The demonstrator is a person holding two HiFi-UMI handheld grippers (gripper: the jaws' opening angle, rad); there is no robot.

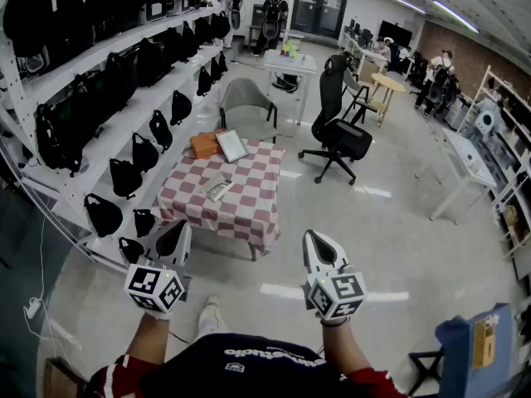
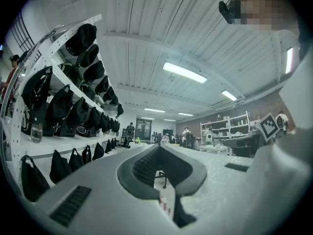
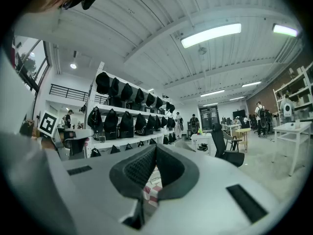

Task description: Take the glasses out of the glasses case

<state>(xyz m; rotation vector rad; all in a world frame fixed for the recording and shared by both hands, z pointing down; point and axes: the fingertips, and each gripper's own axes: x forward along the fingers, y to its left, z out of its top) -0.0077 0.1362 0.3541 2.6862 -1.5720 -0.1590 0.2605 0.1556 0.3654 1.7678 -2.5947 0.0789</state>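
While the person stands back from the bench [image 1: 249, 214], both claws are held low in front of the body, well apart from everything on it. The left claw [image 1: 176, 237] has its jaws brought together at the tips, and its own view shows nothing between them, only a sliver of red-and-white checked cloth [image 1: 236, 177] through the gap beneath the pads. The right claw [image 1: 318, 245] is likewise closed tip to tip and holds nothing, with the same cloth glimpsed below its pads.

The glasses case [image 1: 217, 187], a small pale grey thing, lies near the middle of the cloth-covered bench. It is too small to tell whether its lid is up or down. Toward the far end sit an orange box [image 1: 204, 144] and, just beside it on the right, a flat pale-framed panel [image 1: 231, 146].

White shelves [image 1: 124, 118] hung with black bags [image 1: 126, 177] run along the left of the bench. A grey chair [image 1: 247, 99] stands beyond its far end, and a black office chair [image 1: 336, 131] to the right.
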